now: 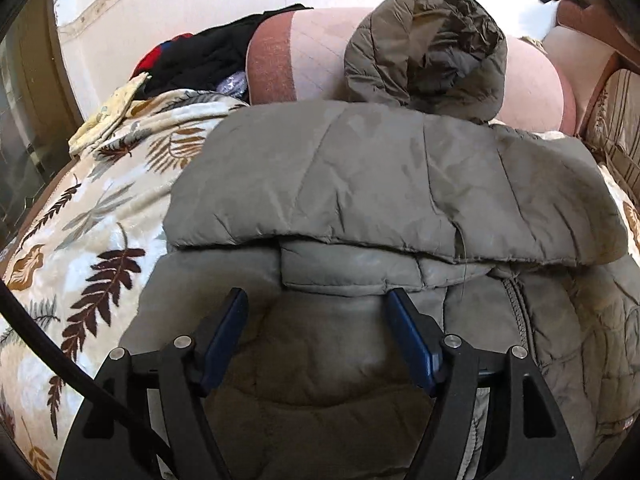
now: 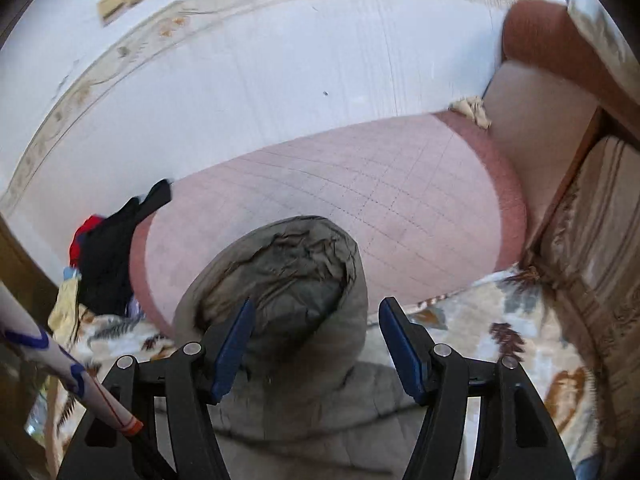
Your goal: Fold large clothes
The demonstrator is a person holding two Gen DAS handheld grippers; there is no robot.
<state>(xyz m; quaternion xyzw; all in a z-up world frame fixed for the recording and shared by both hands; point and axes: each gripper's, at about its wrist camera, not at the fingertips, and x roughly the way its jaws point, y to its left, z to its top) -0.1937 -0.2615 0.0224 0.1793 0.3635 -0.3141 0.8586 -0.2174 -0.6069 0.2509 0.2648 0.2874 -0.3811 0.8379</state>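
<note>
One olive-grey padded jacket [image 1: 384, 184] is laid on a leaf-patterned blanket [image 1: 92, 216], its hood [image 1: 428, 48] pointed away toward the pink cushion [image 1: 320, 52]. A folded part is seen across it, puffy and creased. Both the left gripper [image 1: 316, 304] and right gripper [image 2: 316, 316] are spread above it, nothing pinched.

Leaf-print blanket [image 1: 100, 220] under olive padded jacket [image 1: 380, 184], beside dark clothes [image 1: 200, 60].
</note>
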